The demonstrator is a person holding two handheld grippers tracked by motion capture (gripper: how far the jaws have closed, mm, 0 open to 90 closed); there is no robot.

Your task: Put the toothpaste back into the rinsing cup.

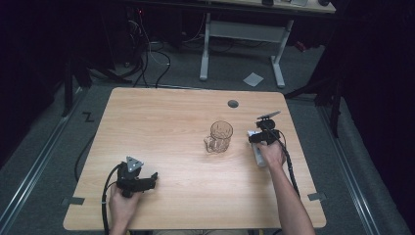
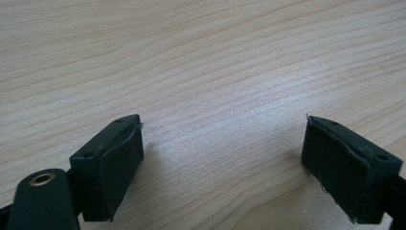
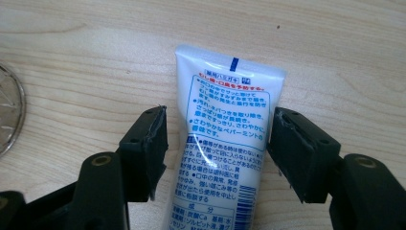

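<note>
A white toothpaste tube [image 3: 225, 143] with blue and red print lies flat on the wooden table [image 1: 161, 122], its crimped end pointing away from me. My right gripper [image 3: 218, 120] hangs low over it with one jaw on each side of the tube. A gap shows at the left pad, so the jaws are open and not pressing. In the high view this gripper [image 1: 264, 134] is at the right, over the tube [image 1: 258, 156]. A clear glass mug [image 1: 219, 136] stands just left of it. My left gripper [image 1: 147, 180] rests open near the front left, with bare wood between its jaws [image 2: 222, 139].
The mug's rim [image 3: 7, 115] shows at the left edge of the right gripper view. A grey cable hole [image 1: 233, 104] sits near the table's far edge. Beyond the table stand a white desk frame [image 1: 242, 36] and floor cables. The table's right edge lies close to my right hand.
</note>
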